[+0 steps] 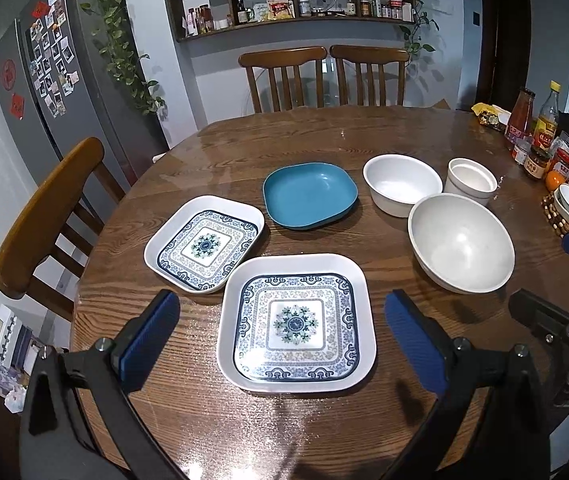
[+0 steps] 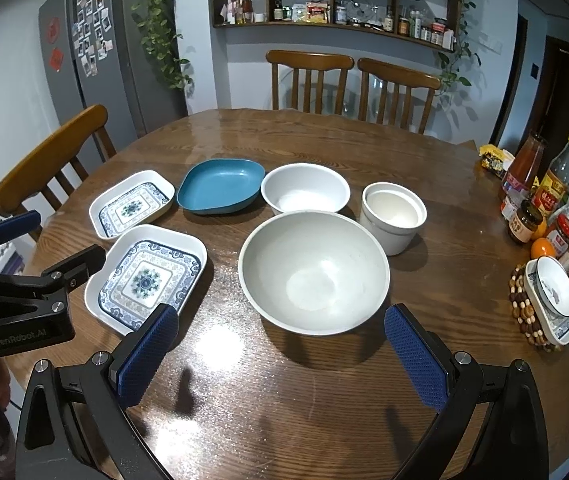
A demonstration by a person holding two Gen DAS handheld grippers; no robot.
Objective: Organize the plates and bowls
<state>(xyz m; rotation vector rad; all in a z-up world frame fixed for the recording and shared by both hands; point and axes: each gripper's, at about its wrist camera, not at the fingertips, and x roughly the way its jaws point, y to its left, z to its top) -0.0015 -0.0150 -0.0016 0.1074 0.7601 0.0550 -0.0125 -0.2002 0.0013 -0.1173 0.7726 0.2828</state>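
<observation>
- Two grippers hang over the near edge of the round wooden table [image 1: 324, 136], each with its blue pads spread wide and nothing between them.
- Left gripper [image 1: 282, 330]: jaws fully apart, clear of the table, framing the large patterned square plate [image 1: 296, 322] that lies just below and ahead of it; neither pad touches the plate.
- Right gripper [image 2: 280, 344]: equally wide, empty, poised just short of the big grey bowl [image 2: 314, 274], with no contact.
- A smaller patterned plate [image 1: 204, 244] sits to the left of the large one, their rims nearly meeting at one corner.
- Behind those two lies a teal dish [image 1: 310, 196], flat on the table.
- To the right of the teal dish stands a white bowl [image 2: 305, 192], and beside that a white straight-sided cup-like bowl [image 2: 393, 216]; both stand just behind the grey bowl.
- All six pieces are separate, none stacked.
- Bottles and jars [image 2: 532, 196] crowd the table's right edge, along with a small dish on a beaded mat [image 2: 556, 300].
</observation>
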